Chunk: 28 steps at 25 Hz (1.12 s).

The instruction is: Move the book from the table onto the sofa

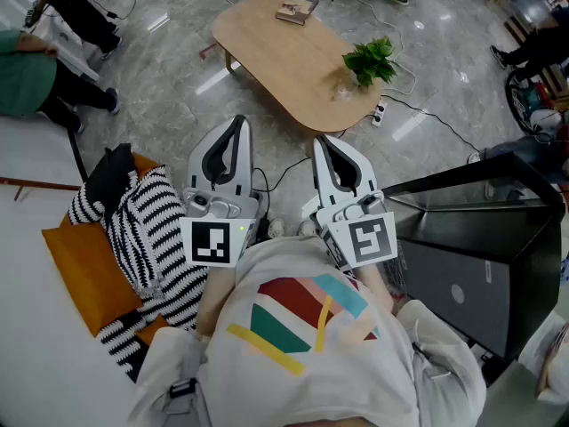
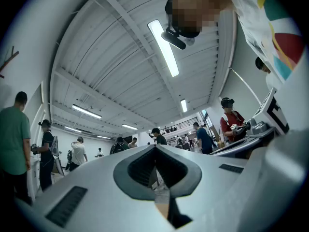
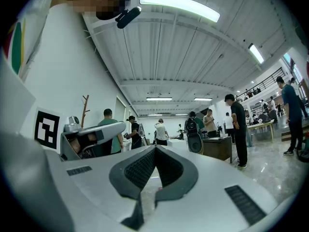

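The fingers (image 2: 87,178) of the left gripper (image 2: 155,148) are clenched tip to tip with nothing between them, and the right gripper (image 3: 155,149) is closed and empty in the same way. In the head view both are held close in front of the person's chest, side by side and pointing forward over the floor. Just to the left lie a striped black-and-white throw (image 1: 147,238) and an orange cushion (image 1: 76,261) on a pale seat, probably the sofa (image 1: 27,238). A black case (image 1: 471,238) stands to the right. Farther out is the low wooden table (image 1: 284,65), with a leafy plant (image 1: 372,59) near its right edge. The book (image 1: 296,11) lies flat at the table's far end, well apart from both grippers and untouched.

By this, the task is at its very start: the approach to the book. The next move likely calls for walking to the far end of the table, opening one gripper and sliding a jaw under the book's edge, since a flat book offers little to pinch; the carry then goes back to the seat at the left
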Tool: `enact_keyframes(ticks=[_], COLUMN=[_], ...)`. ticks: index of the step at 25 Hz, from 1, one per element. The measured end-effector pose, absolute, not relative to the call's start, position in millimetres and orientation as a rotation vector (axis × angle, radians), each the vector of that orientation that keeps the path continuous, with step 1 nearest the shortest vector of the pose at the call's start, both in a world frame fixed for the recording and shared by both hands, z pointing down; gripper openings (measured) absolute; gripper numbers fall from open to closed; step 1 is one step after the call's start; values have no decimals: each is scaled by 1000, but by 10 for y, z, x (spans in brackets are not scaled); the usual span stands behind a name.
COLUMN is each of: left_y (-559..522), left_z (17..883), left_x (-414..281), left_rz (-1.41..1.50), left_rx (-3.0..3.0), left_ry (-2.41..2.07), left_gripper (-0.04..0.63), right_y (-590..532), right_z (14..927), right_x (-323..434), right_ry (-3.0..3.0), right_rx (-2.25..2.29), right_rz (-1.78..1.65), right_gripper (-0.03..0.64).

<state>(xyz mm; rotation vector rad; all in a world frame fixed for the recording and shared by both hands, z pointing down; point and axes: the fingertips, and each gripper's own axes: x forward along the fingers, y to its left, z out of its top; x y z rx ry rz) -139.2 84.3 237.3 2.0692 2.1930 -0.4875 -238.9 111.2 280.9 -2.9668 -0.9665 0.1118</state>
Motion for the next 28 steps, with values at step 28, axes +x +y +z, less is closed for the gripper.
enact_keyframes(ticks=[28], left_y=[1874], left_z=[2936], left_x=[-806], left_rz=[-358], left_rx=[2089], left_ry=[2262], left_gripper=[3], right_y=[1974], right_z=[3244], right_x=[-1755], right_ry=[-749], right_rx=[-2980], right_rz=[-32], right_gripper=[11])
